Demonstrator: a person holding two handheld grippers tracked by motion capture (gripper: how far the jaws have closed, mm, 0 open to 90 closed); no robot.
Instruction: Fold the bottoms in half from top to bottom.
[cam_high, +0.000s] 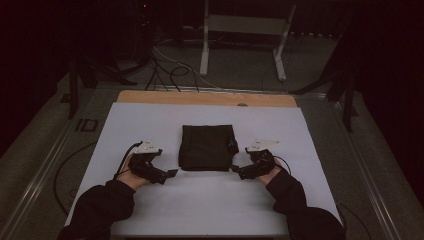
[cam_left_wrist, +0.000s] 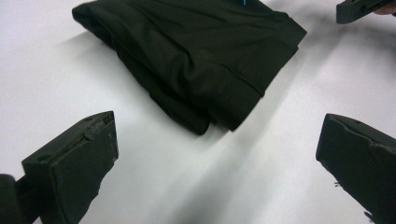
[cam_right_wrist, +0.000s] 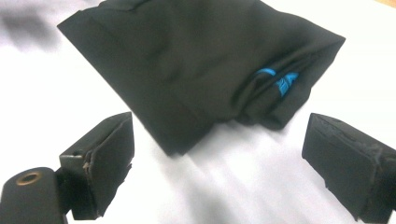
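Note:
A black garment (cam_high: 206, 147) lies folded into a neat rectangle at the middle of the white table sheet (cam_high: 150, 120). A blue tag (cam_right_wrist: 280, 81) peeks from the fold on its right edge. My left gripper (cam_high: 170, 174) rests on the sheet just left of the garment's near corner, jaws wide apart and empty; in its own view the folded cloth (cam_left_wrist: 196, 56) lies ahead between the jaws. My right gripper (cam_high: 237, 170) sits at the garment's near right corner, open too, with the cloth (cam_right_wrist: 196, 70) just beyond its fingertips.
A wooden table edge (cam_high: 205, 98) shows beyond the sheet. Cables (cam_high: 170, 70) and a white metal stand (cam_high: 245, 30) are on the dark floor behind. The other gripper's jaw tip (cam_left_wrist: 359, 9) shows at the top right of the left gripper view.

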